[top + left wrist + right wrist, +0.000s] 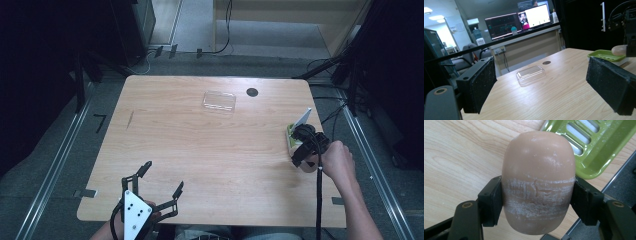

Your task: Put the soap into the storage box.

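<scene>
A tan oval bar of soap with white scuffed bands is clamped between the two pads of my right gripper, held just above the wooden table beside a green slotted soap dish. In the high view that right gripper hangs at the table's right edge over the green dish. From the left gripper view the soap hovers above the dish. My left gripper rests near the front left edge, its pads wide apart with nothing between them.
A clear plastic lid lies at the back middle of the table, seen too as the clear lid in the left gripper view. A dark round grommet sits behind it. Metal rails run along both sides of the table.
</scene>
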Motion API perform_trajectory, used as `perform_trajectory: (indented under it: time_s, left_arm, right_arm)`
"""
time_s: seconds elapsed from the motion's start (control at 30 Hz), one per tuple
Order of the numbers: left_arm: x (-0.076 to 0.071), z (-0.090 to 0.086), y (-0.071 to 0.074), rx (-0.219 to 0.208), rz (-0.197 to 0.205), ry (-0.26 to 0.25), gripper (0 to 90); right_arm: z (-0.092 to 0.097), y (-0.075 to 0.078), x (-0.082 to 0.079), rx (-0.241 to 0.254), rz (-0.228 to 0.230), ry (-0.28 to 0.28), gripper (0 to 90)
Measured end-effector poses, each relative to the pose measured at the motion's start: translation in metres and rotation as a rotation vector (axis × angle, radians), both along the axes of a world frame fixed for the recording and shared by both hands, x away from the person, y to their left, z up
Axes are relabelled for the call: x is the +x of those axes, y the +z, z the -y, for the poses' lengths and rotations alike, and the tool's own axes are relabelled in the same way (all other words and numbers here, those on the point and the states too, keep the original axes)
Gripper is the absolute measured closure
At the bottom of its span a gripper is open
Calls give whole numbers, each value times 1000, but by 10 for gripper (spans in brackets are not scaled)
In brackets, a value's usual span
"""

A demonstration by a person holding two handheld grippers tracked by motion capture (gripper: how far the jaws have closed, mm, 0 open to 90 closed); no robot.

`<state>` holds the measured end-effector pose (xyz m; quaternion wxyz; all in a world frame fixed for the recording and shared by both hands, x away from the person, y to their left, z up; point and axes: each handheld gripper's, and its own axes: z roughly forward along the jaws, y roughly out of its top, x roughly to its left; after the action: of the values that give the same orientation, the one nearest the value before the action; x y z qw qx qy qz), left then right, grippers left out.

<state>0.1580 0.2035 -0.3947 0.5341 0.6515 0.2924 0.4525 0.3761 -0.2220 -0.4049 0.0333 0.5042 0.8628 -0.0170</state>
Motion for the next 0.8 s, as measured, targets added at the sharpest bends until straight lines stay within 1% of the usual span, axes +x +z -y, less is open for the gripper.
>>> perform_trajectory:
  time_s: [0.1,0.17,0.2,0.43,0.8]
  left_arm:
    - [0,0,0,0,0,0,99]
    - [0,0,0,0,0,0,99]
    - [0,0,0,1,0,-1,99]
    - [0,0,0,-2,0,-2,99]
    - [0,1,0,2,-1,-3,99]
  right_arm:
    - [2,1,1,2,-1,-12,333]
    - [3,2,1,2,2,-10,333]
    - [4,3,2,-1,5,-20,333]
    - [8,4,4,-5,8,-28,333]
    - [14,7,9,4,12,-43,333]
